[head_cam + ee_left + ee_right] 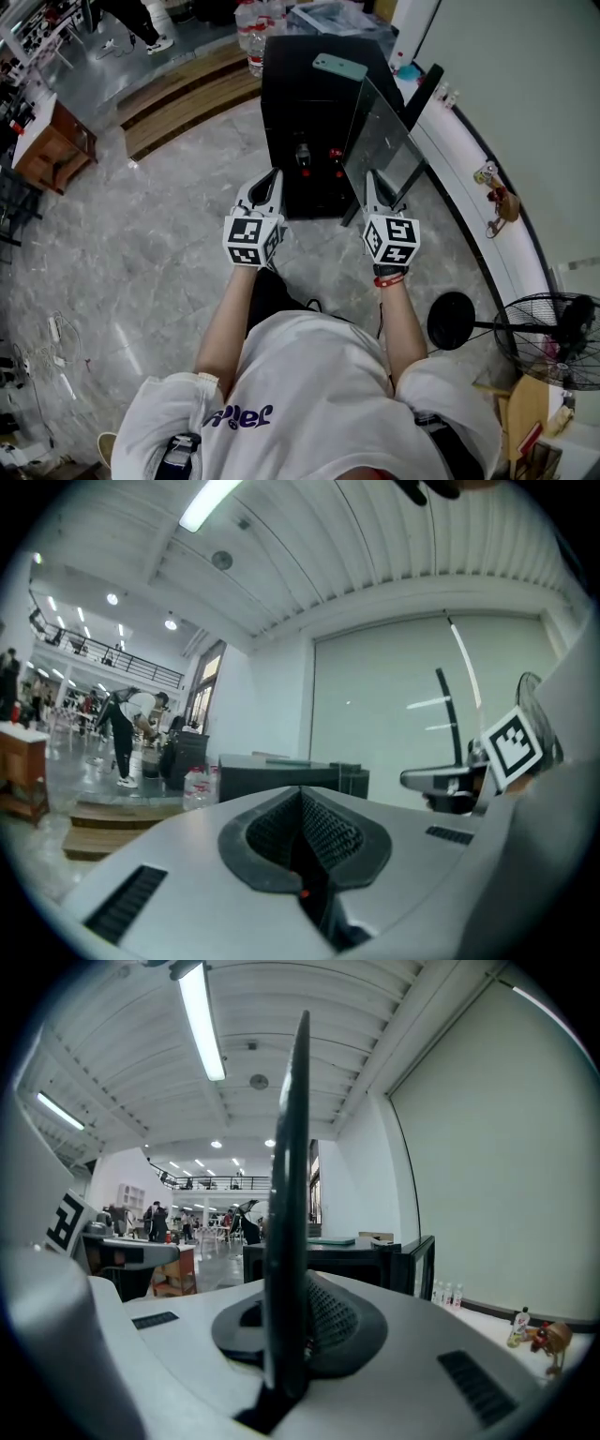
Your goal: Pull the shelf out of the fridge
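In the head view, the black fridge [309,112] stands on the floor at 12 o'clock, with its door [427,89] swung open toward 1 o'clock. The shelf [380,141], a thin grey pane, is already clear of the cabinet. It stands tilted on edge in front of the opening, its near edge in the right tongs [373,183]. The left tongs [267,187] hover beside the fridge front at 11 o'clock, touching nothing. Dark bottles with red caps [319,155] stand inside the fridge.

In the left gripper view, the left tongs [302,794] are pressed together with nothing between them. The fridge top [281,772] lies ahead, and the right tongs' marker cube [514,742] shows at 3 o'clock.

In the right gripper view, the right tongs [291,1335] pinch the shelf [289,1194], which rises as a narrow dark blade straight up toward 12 o'clock. The fridge [347,1260] sits behind it.

The pull looks essentially done, and what remains is carrying the pane away safely. A single grip on one edge of a tall, stiff plate probably gives it leverage to twist, so the pinch should stay firm and the wrist level. The far corner should be steered clear of the open door. Bringing the left tongs onto the opposite edge would steady it before it is set down.
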{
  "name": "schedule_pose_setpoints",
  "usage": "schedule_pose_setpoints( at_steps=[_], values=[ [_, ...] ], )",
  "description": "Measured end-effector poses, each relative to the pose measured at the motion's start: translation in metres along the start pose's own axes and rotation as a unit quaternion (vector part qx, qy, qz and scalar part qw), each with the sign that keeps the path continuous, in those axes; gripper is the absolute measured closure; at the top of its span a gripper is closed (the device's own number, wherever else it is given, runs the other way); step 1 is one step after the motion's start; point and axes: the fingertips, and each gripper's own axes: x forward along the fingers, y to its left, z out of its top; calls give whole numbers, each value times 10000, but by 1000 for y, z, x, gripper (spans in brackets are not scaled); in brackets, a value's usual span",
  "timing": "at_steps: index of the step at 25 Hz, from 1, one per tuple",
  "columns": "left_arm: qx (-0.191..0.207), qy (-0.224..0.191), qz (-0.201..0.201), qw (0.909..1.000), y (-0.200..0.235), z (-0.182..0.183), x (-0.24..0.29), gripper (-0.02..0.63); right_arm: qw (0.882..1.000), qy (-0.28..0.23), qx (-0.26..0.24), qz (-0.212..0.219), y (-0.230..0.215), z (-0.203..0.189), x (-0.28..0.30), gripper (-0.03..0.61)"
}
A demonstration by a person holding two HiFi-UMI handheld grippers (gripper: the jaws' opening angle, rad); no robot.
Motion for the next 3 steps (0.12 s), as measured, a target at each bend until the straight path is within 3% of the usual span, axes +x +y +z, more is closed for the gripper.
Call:
schedule_pose_setpoints(
  at_steps=[2, 3],
  values=[
    [-516, -474, -610, 9957, -17, 24, -5, 597, 10000, 36, 37, 74, -3, -1, 2, 555],
    [-819, -760, -972, 9890, -26, 39, -9, 597, 9999, 55, 64, 118, -4, -1, 4, 555]
  ],
)
